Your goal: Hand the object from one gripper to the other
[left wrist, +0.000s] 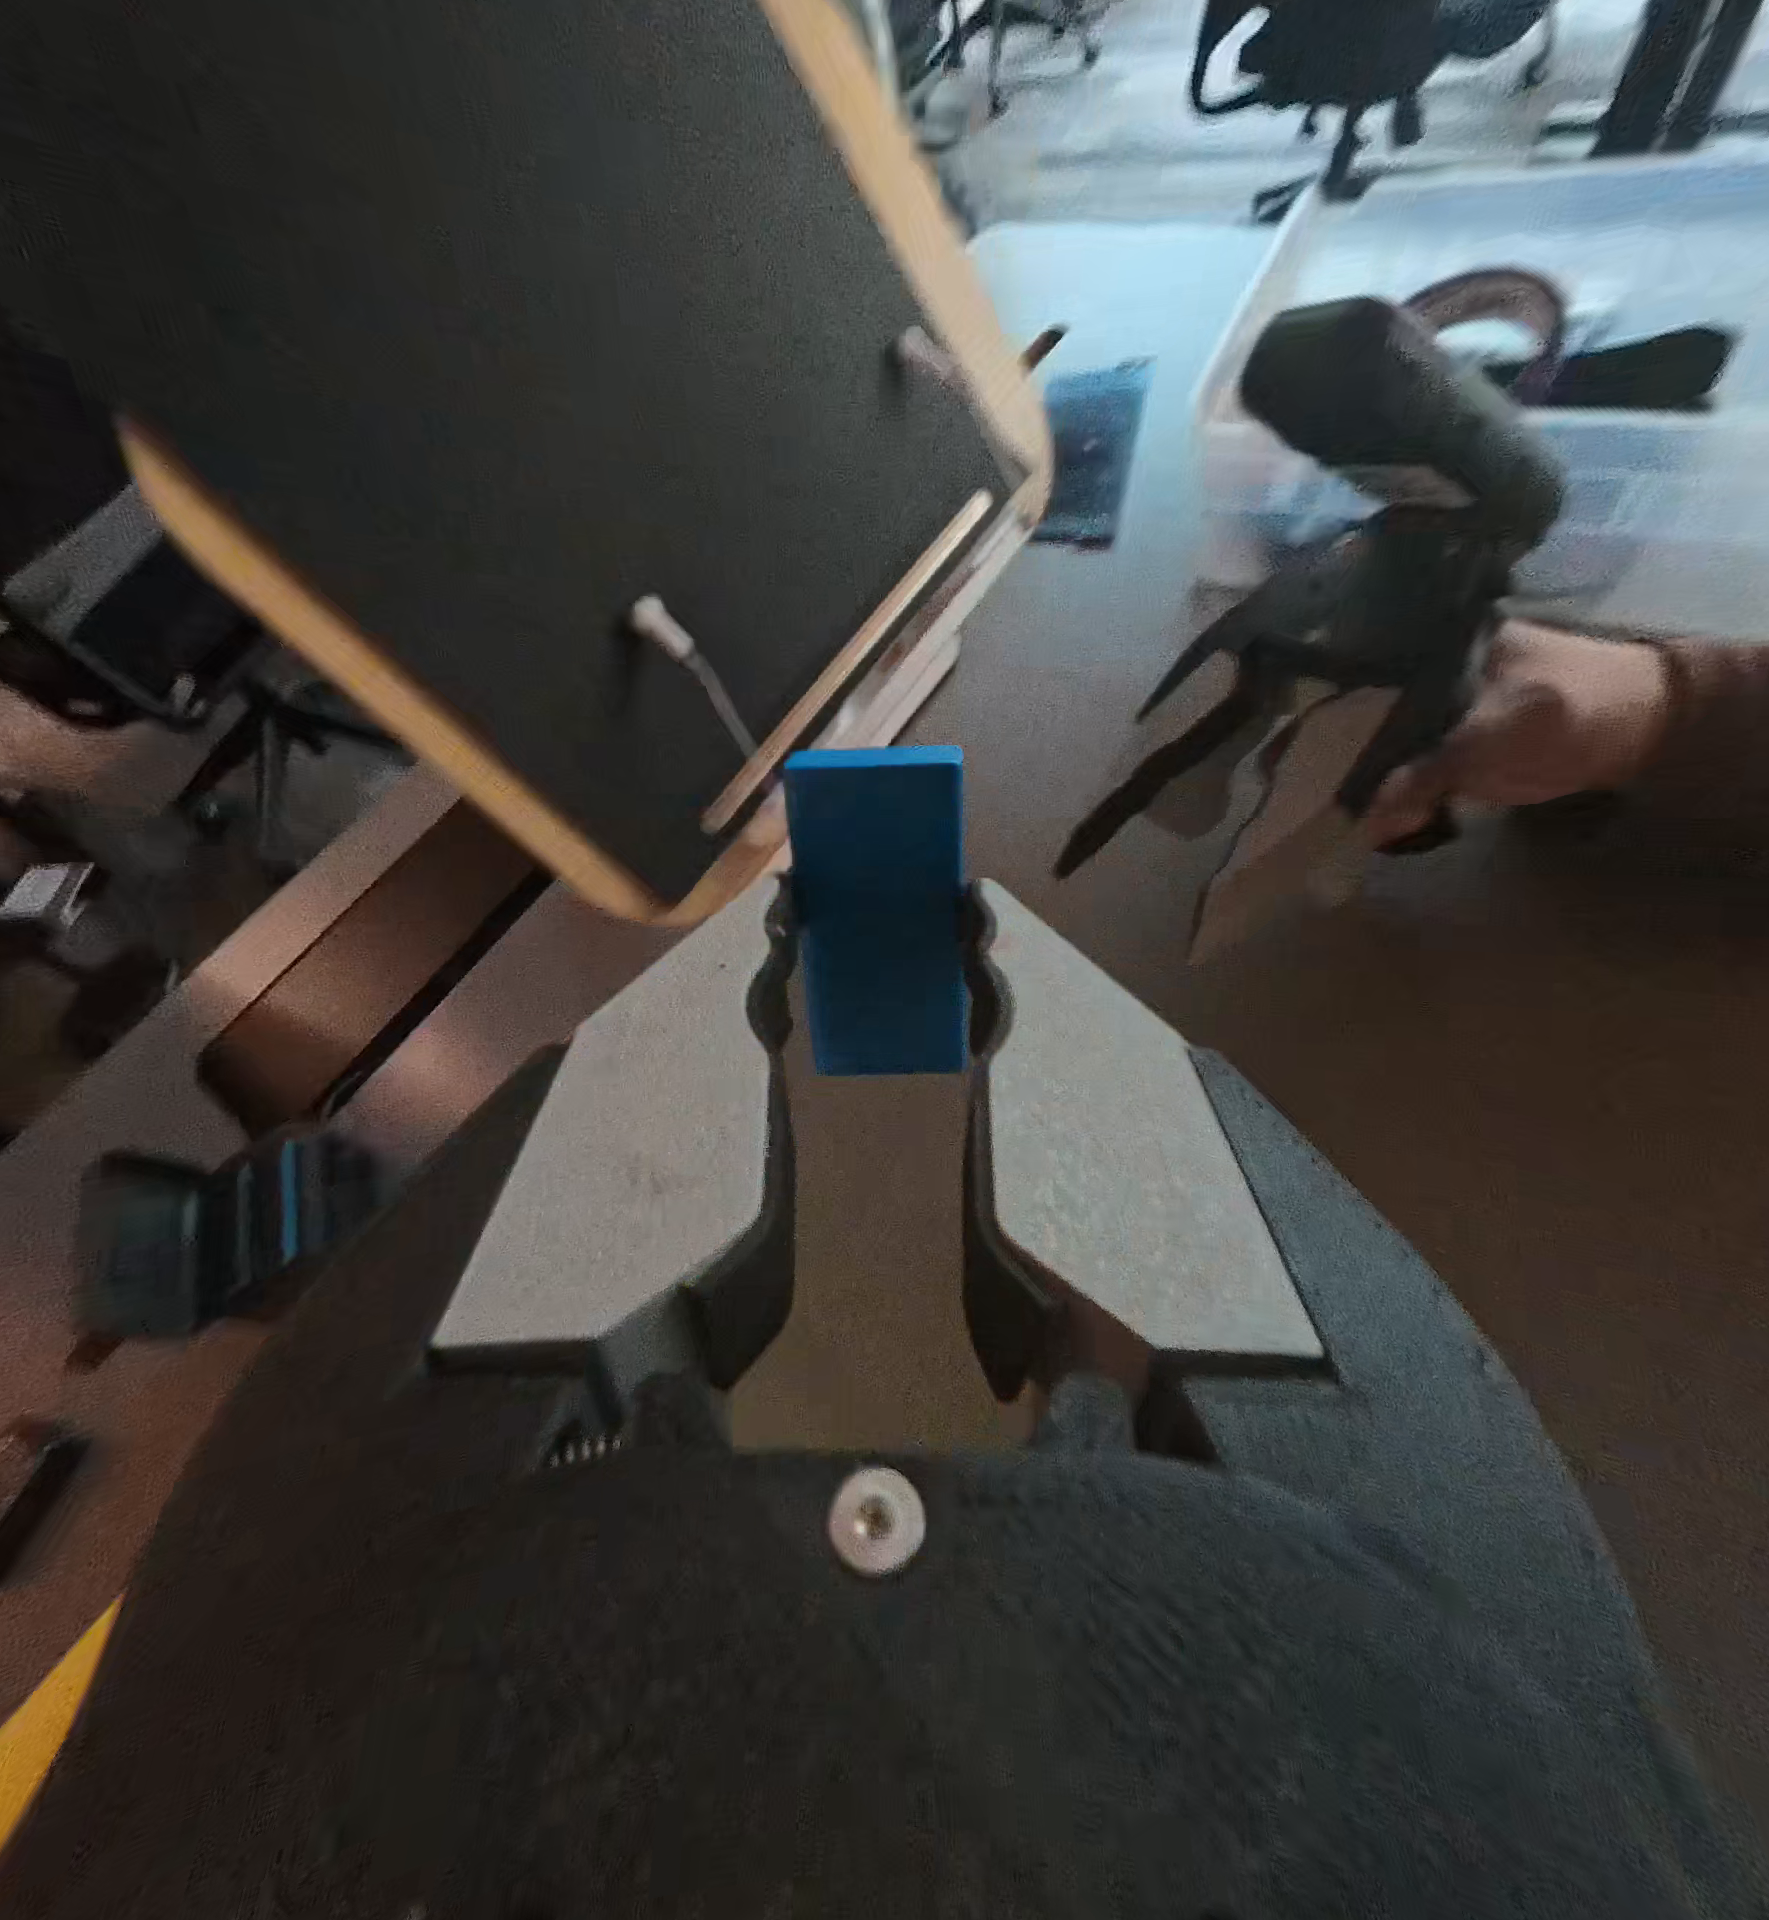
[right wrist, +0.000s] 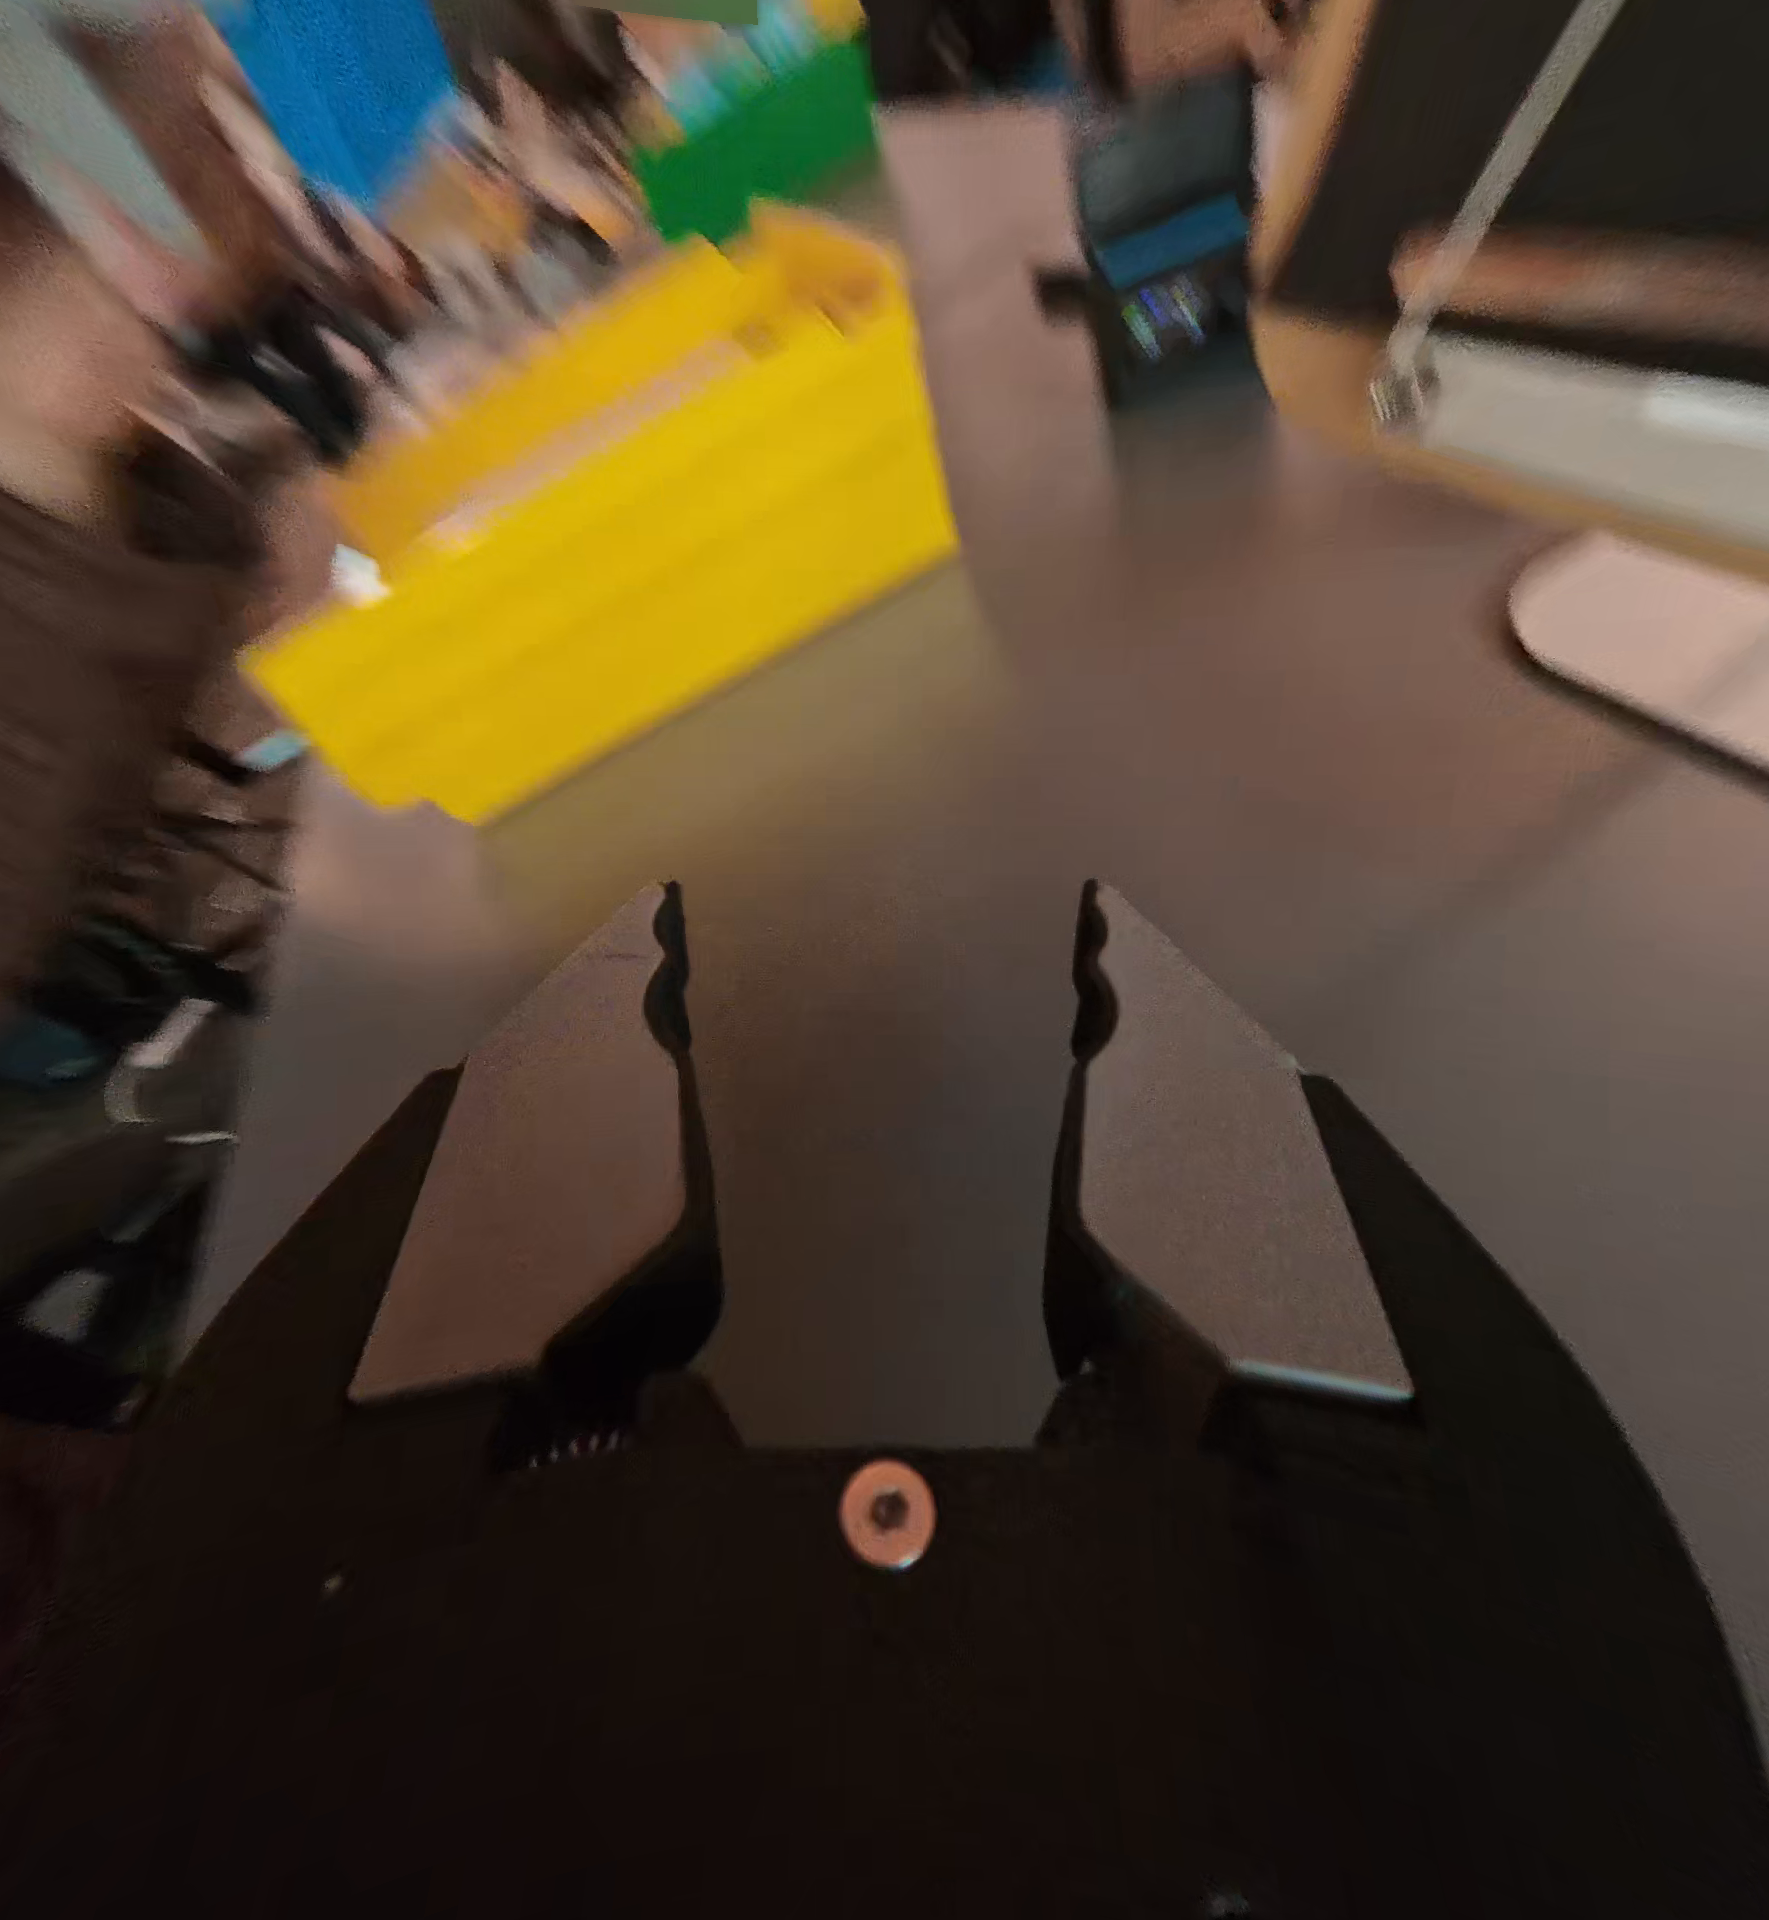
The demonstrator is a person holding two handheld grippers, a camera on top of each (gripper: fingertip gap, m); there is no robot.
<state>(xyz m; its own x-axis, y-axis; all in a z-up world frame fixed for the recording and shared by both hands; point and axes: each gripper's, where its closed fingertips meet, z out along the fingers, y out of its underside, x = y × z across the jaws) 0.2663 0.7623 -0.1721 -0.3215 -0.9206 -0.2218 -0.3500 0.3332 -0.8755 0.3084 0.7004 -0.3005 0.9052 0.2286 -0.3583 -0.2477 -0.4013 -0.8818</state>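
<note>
- The block [left wrist: 880,914], a flat blue piece, is clamped upright between the jaws of the left gripper [left wrist: 880,977], held at the tips with its upper half standing clear above them.
- The right gripper [right wrist: 880,966] has its jaws apart and nothing between them; its own view shows only bare brown surface [right wrist: 1223,935] ahead.
- In the left view the right gripper [left wrist: 1306,675] shows farther off to the right, held in a hand [left wrist: 1545,727], well apart from the block. It is blurred there.
- So I judge the pickup done and the hand-over itself not yet begun: the right gripper has still to reach the block, close on its free upper half, and the left has then to let go.
- The block does not appear in the right view, so the two grippers do not look lined up on each other.
- Around: a dark panel [left wrist: 506,343] with a pale wooden edge sits just behind the block in the left view; whether it touches the block I cannot tell. It could crowd an approach from that side.
- A yellow bin [right wrist: 651,520] stands on the surface to the left in the right view, with a green one [right wrist: 766,156] behind it, both blurred.
- A small dark device [right wrist: 1171,260] stands farther back.
- The space between the two grippers looks open.
</note>
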